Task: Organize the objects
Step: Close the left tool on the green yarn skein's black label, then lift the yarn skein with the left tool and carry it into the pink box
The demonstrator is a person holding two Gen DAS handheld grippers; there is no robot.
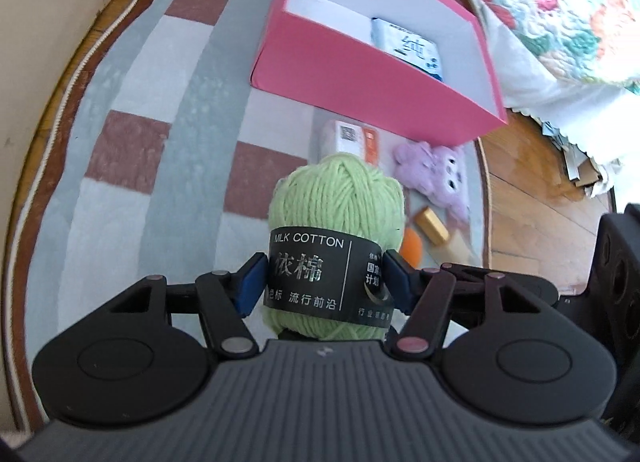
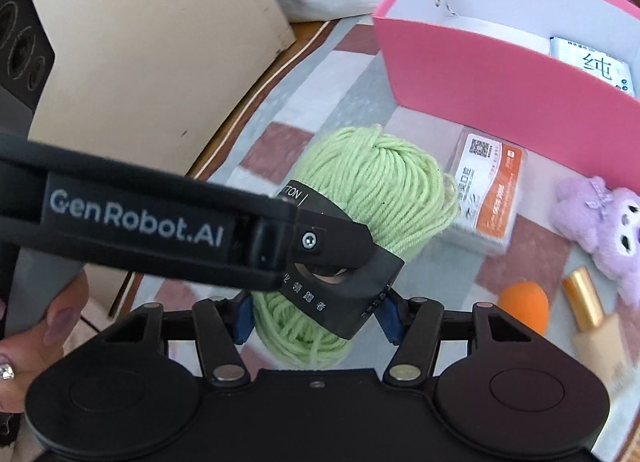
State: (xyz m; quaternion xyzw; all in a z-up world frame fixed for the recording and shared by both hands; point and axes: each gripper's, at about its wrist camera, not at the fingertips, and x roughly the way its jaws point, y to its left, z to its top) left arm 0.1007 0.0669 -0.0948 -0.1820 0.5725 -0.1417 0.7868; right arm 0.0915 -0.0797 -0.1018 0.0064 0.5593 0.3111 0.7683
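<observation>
A green yarn ball (image 1: 340, 198) with a black "MILK COTTON" band hangs above the rug. My left gripper (image 1: 324, 282) is shut on it, blue pads pressing both sides of the band. In the right wrist view the same yarn ball (image 2: 380, 182) also sits in my right gripper (image 2: 316, 320), whose blue pads squeeze its lower part. The left gripper's finger (image 2: 332, 242) crosses in from the left onto the band. Beyond stands an open pink box (image 1: 360, 74) (image 2: 480, 78) holding a white packet (image 1: 408, 46).
On the striped rug (image 1: 160, 102) lie an orange-and-white packet (image 2: 488, 190), a purple plush toy (image 2: 600, 226), an orange sponge (image 2: 524, 306) and a gold-capped bottle (image 2: 592, 314). A cream panel (image 2: 140, 42) stands left, a quilted bed (image 1: 560, 2) right. A hand (image 2: 40, 322) shows low left.
</observation>
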